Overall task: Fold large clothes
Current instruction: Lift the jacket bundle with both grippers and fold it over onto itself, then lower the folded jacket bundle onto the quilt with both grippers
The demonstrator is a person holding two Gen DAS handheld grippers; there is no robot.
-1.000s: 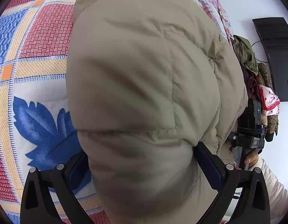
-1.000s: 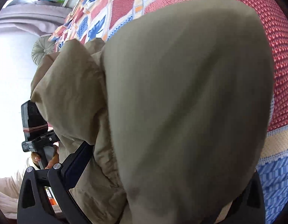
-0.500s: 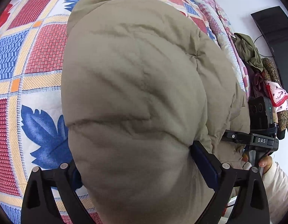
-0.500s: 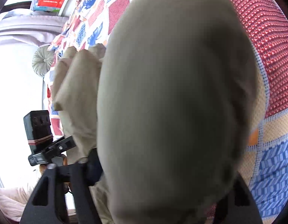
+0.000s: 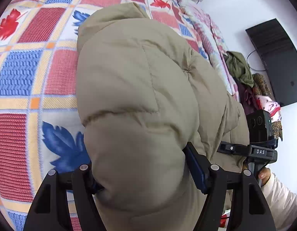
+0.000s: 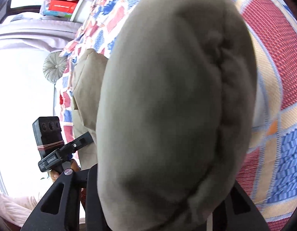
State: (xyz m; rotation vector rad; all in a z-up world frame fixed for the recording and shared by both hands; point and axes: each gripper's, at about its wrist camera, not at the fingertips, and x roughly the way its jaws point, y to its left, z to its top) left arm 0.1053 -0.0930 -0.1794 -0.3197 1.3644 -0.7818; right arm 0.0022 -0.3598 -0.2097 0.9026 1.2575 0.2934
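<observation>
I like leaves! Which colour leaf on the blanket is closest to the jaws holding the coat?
The blue leaf, just beside the left gripper. The red leaves lie far off.

Padded jacket lies on bedspread, clothes pile apparently behind.

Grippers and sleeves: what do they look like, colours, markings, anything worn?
Both are matte black, two-finger handheld units. The left gripper has triangular cut-out finger frames with silver screw heads and blue pads. The right gripper, seen from the left wrist, carries a black camera block and a white "DAS" label. The left unit, seen from the right wrist, has a red band round its camera block. Sleeves are pale cream.
</observation>
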